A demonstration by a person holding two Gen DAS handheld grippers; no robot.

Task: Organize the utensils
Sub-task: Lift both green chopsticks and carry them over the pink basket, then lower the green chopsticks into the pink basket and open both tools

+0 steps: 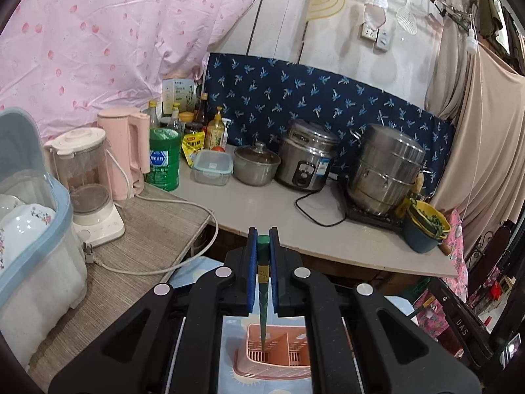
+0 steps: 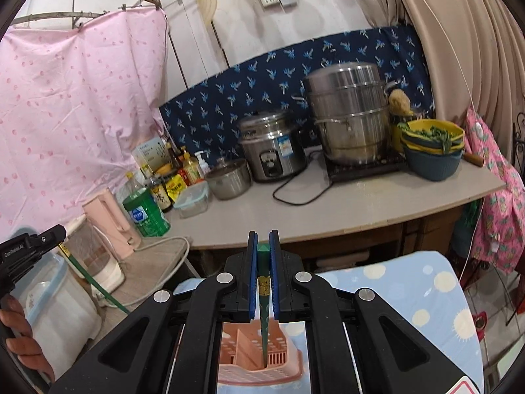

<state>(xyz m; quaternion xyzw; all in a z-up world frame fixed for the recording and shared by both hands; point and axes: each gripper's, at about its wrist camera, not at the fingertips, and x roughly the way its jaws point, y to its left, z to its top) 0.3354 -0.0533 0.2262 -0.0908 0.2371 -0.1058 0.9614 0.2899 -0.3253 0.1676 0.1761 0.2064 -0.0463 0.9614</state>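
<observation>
Chopsticks are the thing in hand here, one green chopstick in each gripper. In the left wrist view the left gripper [image 1: 263, 239] has its blue pads [image 1: 252, 272] closed narrow on a green chopstick [image 1: 263, 282], which stands upright with the thick end up between the pads and a gold band in the middle. Its thin tip goes down into a pink utensil holder [image 1: 274, 358], into the left compartment beside a slanted divider. The lower part of the holder is cut off by the gripper body, so the bottom of the tip is hard to make out.

In the right wrist view the right gripper [image 2: 263, 239] is closed the same way on a second green chopstick [image 2: 263, 285]. Its tip reaches into the same pink holder [image 2: 249, 358], to the right of the divider, above the slotted wall. The holder stands on a light blue cloth [image 2: 393, 295] with pale circles.

At the left edge of this view the other gripper [image 2: 39, 243] shows only in part, with its chopstick [image 2: 88, 275] slanting down and a hand [image 2: 19, 335] under it, partly cut off by the picture border.

Behind, on a grey counter [image 2: 328, 210], stand a rice cooker [image 2: 272, 144], a steel steamer pot [image 2: 347, 115] and a green bottle [image 2: 146, 211]. Small labels there cannot be read.
</observation>
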